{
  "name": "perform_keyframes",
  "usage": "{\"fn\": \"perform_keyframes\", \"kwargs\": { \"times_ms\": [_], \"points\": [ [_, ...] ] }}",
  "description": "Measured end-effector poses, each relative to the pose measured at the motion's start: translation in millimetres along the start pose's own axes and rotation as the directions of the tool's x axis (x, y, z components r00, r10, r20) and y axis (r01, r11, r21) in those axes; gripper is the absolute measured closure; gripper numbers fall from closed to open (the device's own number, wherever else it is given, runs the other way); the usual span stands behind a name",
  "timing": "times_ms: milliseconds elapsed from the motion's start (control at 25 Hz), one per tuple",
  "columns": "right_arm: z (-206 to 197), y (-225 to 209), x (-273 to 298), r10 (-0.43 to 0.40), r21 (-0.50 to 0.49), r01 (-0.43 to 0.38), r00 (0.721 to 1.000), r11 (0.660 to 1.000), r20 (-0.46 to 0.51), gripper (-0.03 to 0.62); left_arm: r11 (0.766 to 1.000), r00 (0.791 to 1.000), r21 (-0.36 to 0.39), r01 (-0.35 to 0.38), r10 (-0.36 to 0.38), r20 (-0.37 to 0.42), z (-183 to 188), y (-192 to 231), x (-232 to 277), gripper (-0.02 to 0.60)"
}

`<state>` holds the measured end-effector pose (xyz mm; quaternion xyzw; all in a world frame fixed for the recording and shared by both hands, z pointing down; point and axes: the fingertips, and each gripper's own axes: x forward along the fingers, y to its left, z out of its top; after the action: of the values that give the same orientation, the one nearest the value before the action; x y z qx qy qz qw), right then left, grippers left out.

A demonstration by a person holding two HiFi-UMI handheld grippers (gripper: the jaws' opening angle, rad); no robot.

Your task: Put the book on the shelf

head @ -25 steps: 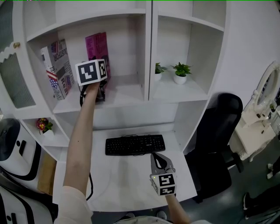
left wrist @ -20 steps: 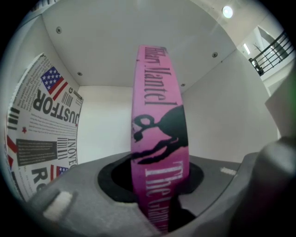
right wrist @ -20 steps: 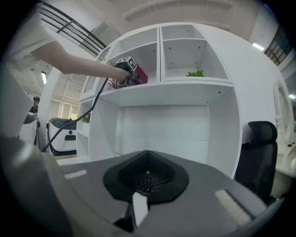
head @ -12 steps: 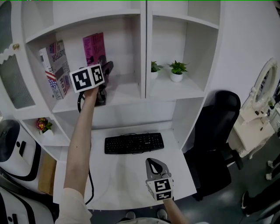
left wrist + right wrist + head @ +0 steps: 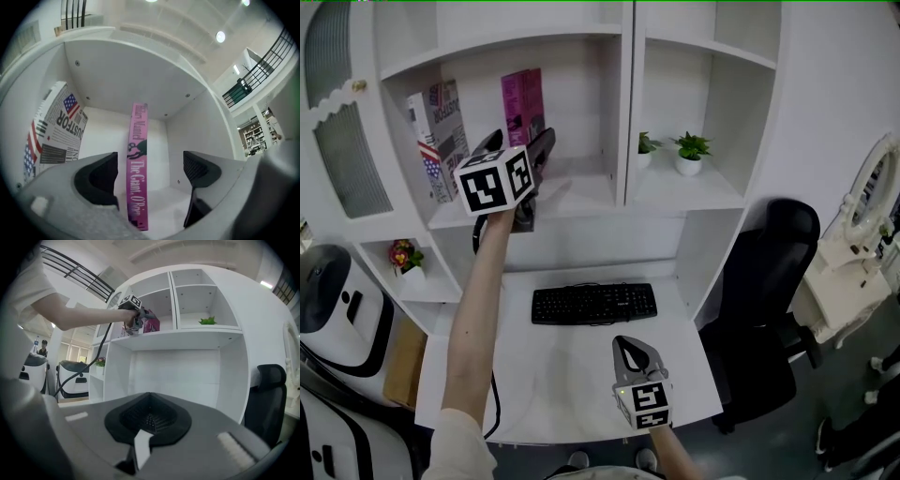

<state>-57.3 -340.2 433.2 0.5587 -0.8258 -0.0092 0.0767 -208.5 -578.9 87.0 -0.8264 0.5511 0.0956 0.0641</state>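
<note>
Jaws of left gripper (image 5: 149,164) opening, released from upright pink book (image 5: 137,178) on shelf (image 5: 581,192); right gripper (image 5: 149,416) clenched, empty.

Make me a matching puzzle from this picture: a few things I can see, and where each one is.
Things:
1. pink book
2. keyboard
3. green potted plant
4. black chair

Places:
A. lying on the desk
B. standing upright in the left shelf compartment
C. on the floor, right of the desk
D. in the right shelf compartment

Pairs: 1-B, 2-A, 3-D, 4-C
</note>
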Motion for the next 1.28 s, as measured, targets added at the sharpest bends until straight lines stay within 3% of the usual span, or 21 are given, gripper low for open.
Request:
{"fn": "perform_keyframes", "kwargs": {
  "times_ms": [160,360,520,680,920,1120,1280],
  "points": [
    [3.1,4.0,-4.3,0.001,-0.007,-0.001,1.000,1.000,0.009,0.591,0.998,0.989,0.040,0.046,-0.051,0.136,41.7,-26.4,-37.1,0.153],
    [13.7,11.6,-7.3,0.013,-0.012,-0.013,0.999,1.000,0.035,0.591,0.979,0.956,0.176,0.102,-0.146,0.255,65.6,-68.3,-92.5,0.160],
    [21.0,16.9,-7.5,0.022,-0.017,-0.021,0.998,1.000,0.056,0.591,0.956,0.935,0.264,0.132,-0.208,0.286,46.7,-98.4,-132.7,0.160],
    [23.1,18.7,-7.2,0.026,-0.015,-0.025,0.998,1.000,0.063,0.591,0.951,0.922,0.274,0.144,-0.230,0.312,12.7,-115.8,-178.7,0.166],
    [22.1,17.3,-3.6,0.028,-0.013,-0.027,0.998,1.000,0.062,0.591,0.951,0.928,0.271,0.149,-0.230,0.295,-52.9,-126.3,-229.4,0.189],
    [18.6,18.4,-0.8,0.033,0.003,-0.033,0.998,0.999,0.056,0.591,0.965,0.949,0.205,0.162,-0.209,0.235,-102.4,-131.8,-248.4,0.190],
    [17.3,22.0,-0.2,0.047,0.001,-0.047,0.998,0.999,0.053,0.591,0.974,0.968,0.178,0.141,-0.173,0.180,-134.3,-133.4,-258.1,0.268]
  ]
}}
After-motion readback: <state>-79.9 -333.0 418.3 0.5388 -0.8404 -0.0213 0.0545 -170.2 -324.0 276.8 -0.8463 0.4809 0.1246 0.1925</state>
